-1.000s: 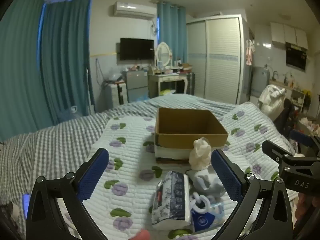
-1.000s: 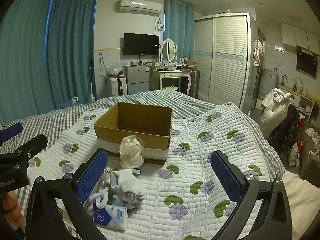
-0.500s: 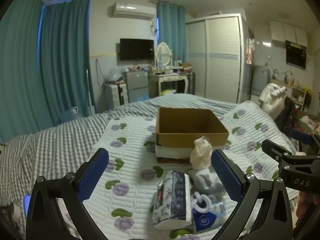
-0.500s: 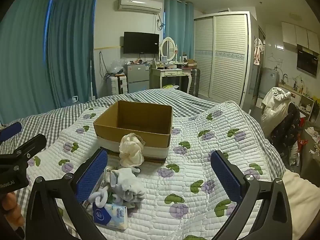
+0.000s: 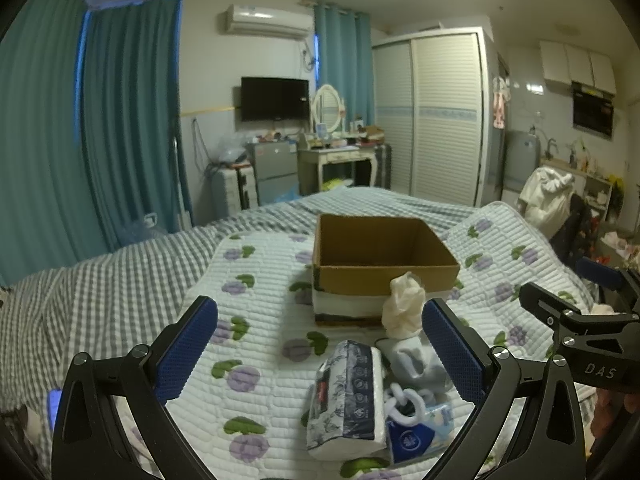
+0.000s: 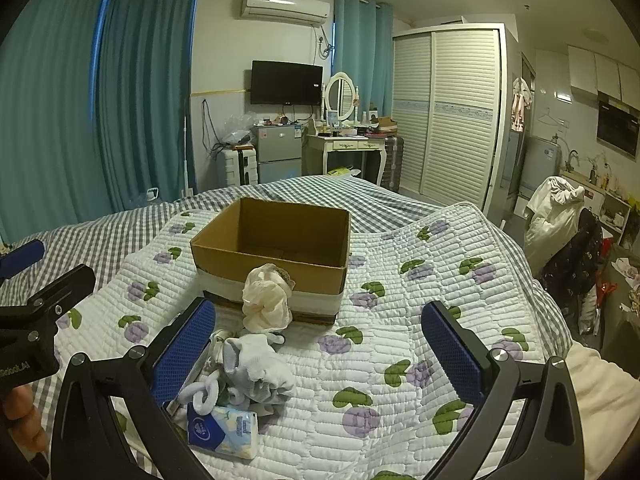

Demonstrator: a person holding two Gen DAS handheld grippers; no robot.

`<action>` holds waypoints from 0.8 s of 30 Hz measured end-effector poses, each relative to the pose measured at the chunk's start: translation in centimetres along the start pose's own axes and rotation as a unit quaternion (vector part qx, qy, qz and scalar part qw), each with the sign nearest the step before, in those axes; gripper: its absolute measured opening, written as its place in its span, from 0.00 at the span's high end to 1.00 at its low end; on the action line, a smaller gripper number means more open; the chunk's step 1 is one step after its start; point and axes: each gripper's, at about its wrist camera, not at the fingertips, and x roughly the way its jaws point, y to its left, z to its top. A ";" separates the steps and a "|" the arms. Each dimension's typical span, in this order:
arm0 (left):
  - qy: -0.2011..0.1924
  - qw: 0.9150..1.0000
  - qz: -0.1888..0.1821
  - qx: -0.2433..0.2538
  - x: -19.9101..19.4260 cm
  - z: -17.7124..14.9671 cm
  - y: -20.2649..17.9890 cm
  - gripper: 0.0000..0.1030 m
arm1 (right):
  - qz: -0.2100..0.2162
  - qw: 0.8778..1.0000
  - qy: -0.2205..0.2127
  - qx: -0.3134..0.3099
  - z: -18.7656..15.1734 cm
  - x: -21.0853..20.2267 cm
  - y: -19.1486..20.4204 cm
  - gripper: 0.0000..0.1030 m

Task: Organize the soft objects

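left gripper (image 5: pixel 320 354) hovering wide open, gripping nothing | right gripper (image 6: pixel 318 354) likewise gaping, empty | soft pile — tissue pack (image 5: pixel 347 396), grey cloth (image 6: pixel 256 364), cream puff (image 6: pixel 267 298) — lying near bed's near edge | cardboard box (image 6: pixel 276 252) sitting empty beyond | step: pre-grasp; next: descending onto one item

Home bedroom: quilted bed (image 6: pixel 420 320), wardrobe (image 6: pixel 452 116), wall TV (image 6: pixel 286 82), vanity (image 6: pixel 344 144).

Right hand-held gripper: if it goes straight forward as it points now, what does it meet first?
Probably the white quilt itself. Between the open fingers of the right hand-held gripper lies mostly bare bedding; the cardboard box sits further ahead, slightly left. Depth is unclear.
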 end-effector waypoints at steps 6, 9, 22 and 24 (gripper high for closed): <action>0.000 1.000 0.001 0.000 0.0 0.0 0.1 0.00 | -0.001 1.000 0.000 -0.001 0.0 0.0 0.1 0.00; 0.000 1.000 0.002 0.001 -0.1 0.0 0.1 0.00 | -0.001 1.000 0.000 -0.001 -0.1 0.0 0.1 0.00; 0.002 1.000 0.005 0.004 0.1 -0.5 0.1 0.00 | -0.002 1.000 0.002 -0.002 -0.1 0.0 0.1 0.00; 0.002 1.000 0.005 0.004 0.1 -0.5 0.1 0.00 | -0.002 1.000 0.002 -0.002 -0.1 0.0 0.1 0.00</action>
